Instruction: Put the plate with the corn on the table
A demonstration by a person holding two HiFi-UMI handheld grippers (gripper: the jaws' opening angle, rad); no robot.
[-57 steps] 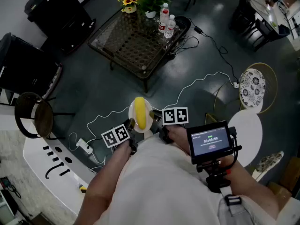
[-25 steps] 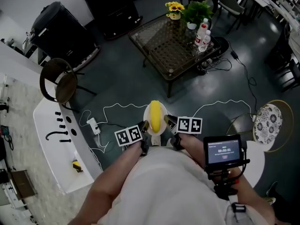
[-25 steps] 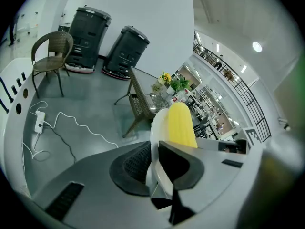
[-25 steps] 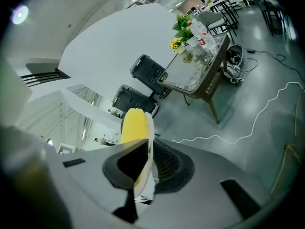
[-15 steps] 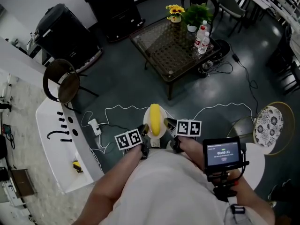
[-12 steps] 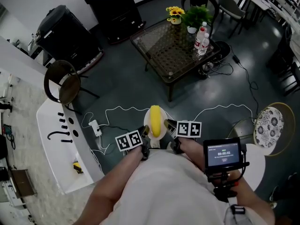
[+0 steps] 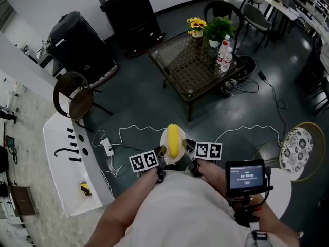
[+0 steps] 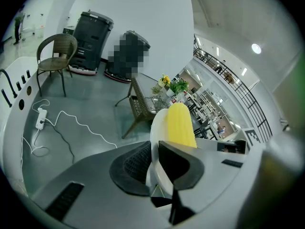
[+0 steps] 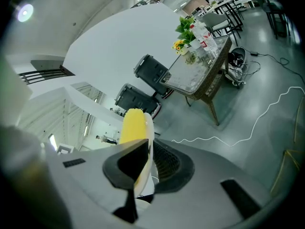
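A yellow corn cob (image 7: 174,140) lies on a white plate (image 7: 164,138) held in the air in front of the person's body, above the dark floor. My left gripper (image 7: 161,152) is shut on the plate's left rim, and my right gripper (image 7: 186,148) is shut on its right rim. In the left gripper view the plate (image 8: 156,142) stands edge-on between the jaws with the corn (image 8: 180,125) beside it. The right gripper view shows the corn (image 9: 132,124) and plate (image 9: 148,132) the same way. The glass-topped wicker table (image 7: 193,66) stands farther ahead, to the right.
On the table's far end stand a sunflower pot (image 7: 195,27), a green plant (image 7: 220,29) and two bottles (image 7: 224,54). A round chair (image 7: 77,99) and two black bins (image 7: 82,45) are at the left. White cable (image 7: 136,130) and a power strip (image 7: 107,147) lie on the floor.
The whole view has shifted: the table, chair and bins now sit slightly lower and closer in the head view. The plate with corn stays gripped by both grippers in front of the body.
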